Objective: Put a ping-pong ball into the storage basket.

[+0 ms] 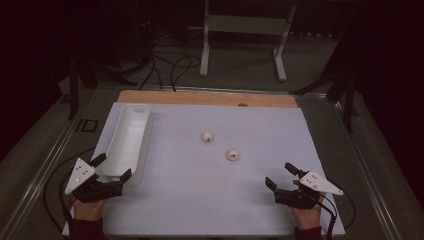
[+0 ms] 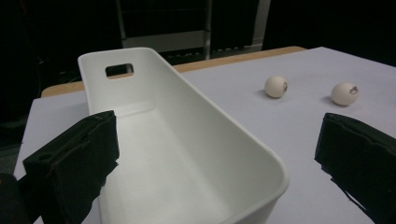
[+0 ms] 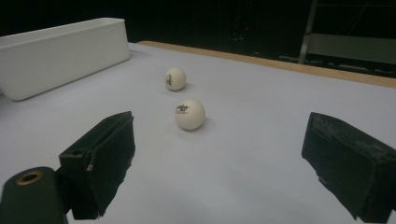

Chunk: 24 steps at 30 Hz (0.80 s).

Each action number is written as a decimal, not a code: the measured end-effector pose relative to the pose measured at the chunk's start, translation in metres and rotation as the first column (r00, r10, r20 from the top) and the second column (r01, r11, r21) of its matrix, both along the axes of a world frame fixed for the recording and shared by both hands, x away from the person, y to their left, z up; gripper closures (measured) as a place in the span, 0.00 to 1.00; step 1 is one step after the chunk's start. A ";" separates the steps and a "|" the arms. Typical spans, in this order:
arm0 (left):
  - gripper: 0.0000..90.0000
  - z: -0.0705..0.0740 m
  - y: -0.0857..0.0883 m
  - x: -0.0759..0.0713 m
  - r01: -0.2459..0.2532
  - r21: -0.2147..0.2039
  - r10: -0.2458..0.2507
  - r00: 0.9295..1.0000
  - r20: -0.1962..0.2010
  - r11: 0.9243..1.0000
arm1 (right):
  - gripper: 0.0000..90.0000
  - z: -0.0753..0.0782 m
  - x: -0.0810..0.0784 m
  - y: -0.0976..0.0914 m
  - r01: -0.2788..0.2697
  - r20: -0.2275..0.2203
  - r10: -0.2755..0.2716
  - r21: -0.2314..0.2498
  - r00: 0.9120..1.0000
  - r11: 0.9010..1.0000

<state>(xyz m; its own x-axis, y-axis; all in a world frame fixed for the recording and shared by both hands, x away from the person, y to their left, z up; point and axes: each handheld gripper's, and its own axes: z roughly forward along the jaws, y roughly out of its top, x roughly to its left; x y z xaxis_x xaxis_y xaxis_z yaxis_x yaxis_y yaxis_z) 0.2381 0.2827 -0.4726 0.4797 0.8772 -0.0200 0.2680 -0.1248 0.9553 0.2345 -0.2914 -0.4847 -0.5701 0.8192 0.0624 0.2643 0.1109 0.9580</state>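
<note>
Two white table-tennis balls lie on the white sheet: the far ball (image 1: 207, 136) (image 2: 276, 87) (image 3: 175, 78) and the near ball (image 1: 233, 155) (image 2: 345, 94) (image 3: 190, 114). A long white bin (image 1: 128, 139) (image 2: 187, 140) (image 3: 56, 53) stands at the left, with nothing inside. My left gripper (image 1: 111, 167) (image 2: 215, 158) is open, its jaws straddling the bin's near end. My right gripper (image 1: 280, 175) (image 3: 219, 163) is open at the front right, well short of the near ball, with nothing between its jaws.
The white sheet (image 1: 250, 200) covers a wooden tabletop (image 1: 200, 97) whose bare strip shows at the back. Behind it stand a metal frame (image 1: 245, 40) and loose cables (image 1: 170, 65) on the floor. Cables trail from both grippers.
</note>
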 end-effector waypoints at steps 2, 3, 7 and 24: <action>0.01 -0.001 -0.001 0.001 0.000 -0.002 0.000 1.000 -0.007 1.000 | 0.10 0.000 0.000 -0.001 0.005 0.001 -0.005 -0.002 1.000 1.000; 0.01 -0.001 -0.001 0.001 0.000 -0.002 0.000 1.000 -0.007 1.000 | 0.10 0.000 0.000 -0.001 0.008 0.003 -0.008 0.000 1.000 1.000; 0.01 -0.001 -0.003 0.001 0.002 0.014 -0.002 1.000 -0.008 1.000 | 0.10 0.000 0.000 -0.003 0.012 0.003 -0.012 0.001 1.000 1.000; 0.01 -0.006 -0.012 0.002 0.030 0.026 -0.029 0.999 -0.024 0.999 | 0.10 0.000 0.003 0.000 0.014 -0.014 -0.014 -0.009 1.000 1.000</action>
<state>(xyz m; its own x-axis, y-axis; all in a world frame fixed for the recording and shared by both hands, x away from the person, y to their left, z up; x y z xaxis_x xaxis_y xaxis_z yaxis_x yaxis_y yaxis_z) 0.2400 0.2711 -0.4790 0.5053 0.8629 -0.0087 0.2860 -0.1579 0.9451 0.2379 -0.2917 -0.4844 -0.5579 0.8275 0.0633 0.2792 0.1153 0.9533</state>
